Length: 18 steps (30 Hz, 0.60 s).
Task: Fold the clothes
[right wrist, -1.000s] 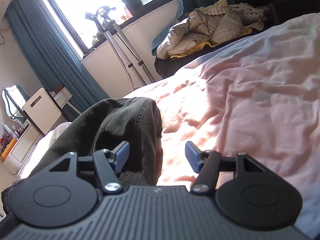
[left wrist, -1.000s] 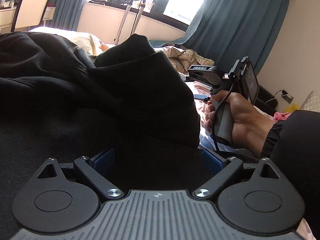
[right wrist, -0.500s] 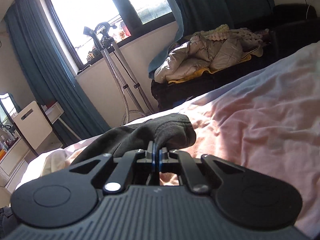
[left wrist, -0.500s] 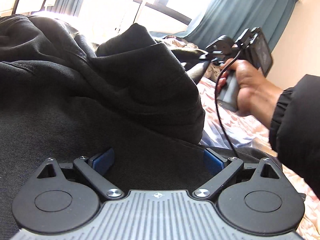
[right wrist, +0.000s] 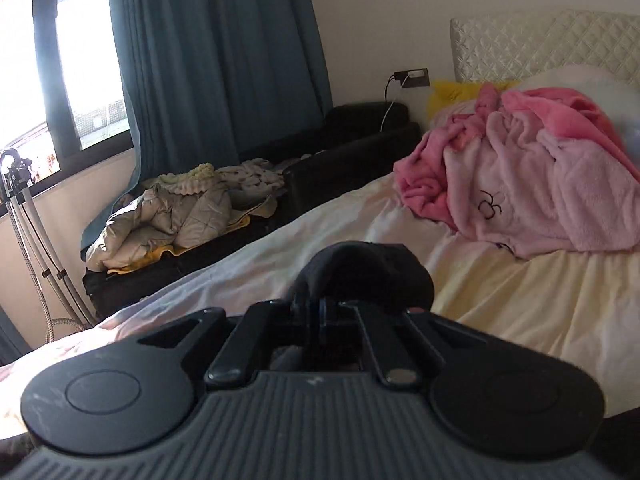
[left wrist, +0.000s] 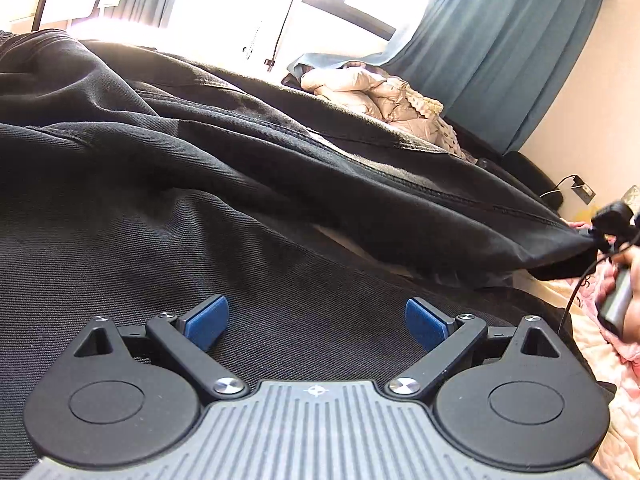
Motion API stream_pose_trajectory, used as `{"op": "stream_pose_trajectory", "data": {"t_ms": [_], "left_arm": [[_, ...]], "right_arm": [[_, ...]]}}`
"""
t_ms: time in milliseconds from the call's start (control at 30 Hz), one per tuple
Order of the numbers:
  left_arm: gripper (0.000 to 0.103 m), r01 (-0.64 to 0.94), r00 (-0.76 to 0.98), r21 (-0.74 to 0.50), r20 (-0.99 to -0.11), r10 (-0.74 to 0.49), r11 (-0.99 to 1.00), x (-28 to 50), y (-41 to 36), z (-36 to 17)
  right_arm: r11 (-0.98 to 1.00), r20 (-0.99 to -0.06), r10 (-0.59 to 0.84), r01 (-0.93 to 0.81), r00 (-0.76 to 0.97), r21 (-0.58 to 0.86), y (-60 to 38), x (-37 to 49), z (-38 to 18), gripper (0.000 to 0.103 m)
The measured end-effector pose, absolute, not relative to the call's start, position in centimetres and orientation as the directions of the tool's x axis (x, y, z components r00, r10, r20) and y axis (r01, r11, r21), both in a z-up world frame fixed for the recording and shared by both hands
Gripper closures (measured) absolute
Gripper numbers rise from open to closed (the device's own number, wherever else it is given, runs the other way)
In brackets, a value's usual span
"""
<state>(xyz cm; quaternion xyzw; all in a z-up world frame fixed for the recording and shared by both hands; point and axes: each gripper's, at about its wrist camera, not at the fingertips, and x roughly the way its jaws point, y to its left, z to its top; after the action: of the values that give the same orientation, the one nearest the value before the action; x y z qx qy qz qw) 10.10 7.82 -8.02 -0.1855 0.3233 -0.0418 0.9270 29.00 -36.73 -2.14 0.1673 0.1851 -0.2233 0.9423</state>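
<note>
Right wrist view, right gripper (right wrist: 320,312) clenched on black garment (right wrist: 368,272), left gripper (left wrist: 316,322) released above it.

Left gripper (left wrist: 316,322) jaws wide apart, blue pads (left wrist: 206,320) just above dark twill garment (left wrist: 200,208), nothing pinched. One garment leg stretches taut toward right edge, where right gripper (left wrist: 596,236) pinches its hem, the person's hand (left wrist: 624,292) on the handle. Pink bedding (left wrist: 608,364) bottom right. Beige quilted jacket (left wrist: 372,92) and teal curtain (left wrist: 500,40) behind.
</note>
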Motion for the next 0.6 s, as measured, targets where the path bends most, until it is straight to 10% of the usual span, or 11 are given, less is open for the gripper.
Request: {"op": "stream_pose_trajectory", "data": {"t_ms": [167, 333, 433, 500, 600], "left_arm": [[0.007, -0.033, 0.793, -0.351, -0.579, -0.189, 0.936, 9.6, 7.8, -8.2], [0.007, -0.034, 0.801, -0.380, -0.564, -0.203, 0.924, 10.4, 8.0, -8.7], [0.007, -0.029, 0.805, -0.379, -0.557, -0.203, 0.925, 10.8, 7.9, -8.8], [0.007, -0.024, 0.808, -0.373, -0.554, -0.202, 0.927, 10.9, 7.7, -9.0], [0.007, -0.022, 0.810, -0.371, -0.551, -0.201, 0.929, 11.0, 7.6, -9.0]], "right_arm": [[0.788, -0.495, -0.261, 0.479, 0.829, 0.387, -39.4, 25.6, -8.9, 0.080], [0.706, -0.477, -0.147, 0.429, 0.867, 0.563, -40.5, 25.4, -11.4, 0.034], [0.628, -0.475, -0.152, 0.456, 0.867, 0.631, -41.6, 26.2, -11.6, 0.033], [0.555, -0.465, -0.188, 0.484, 0.865, 0.676, -43.0, 26.9, -11.7, 0.038], [0.603, -0.525, -0.260, 0.561, 0.811, 0.568, -43.0, 29.3, -10.0, 0.098]]}}
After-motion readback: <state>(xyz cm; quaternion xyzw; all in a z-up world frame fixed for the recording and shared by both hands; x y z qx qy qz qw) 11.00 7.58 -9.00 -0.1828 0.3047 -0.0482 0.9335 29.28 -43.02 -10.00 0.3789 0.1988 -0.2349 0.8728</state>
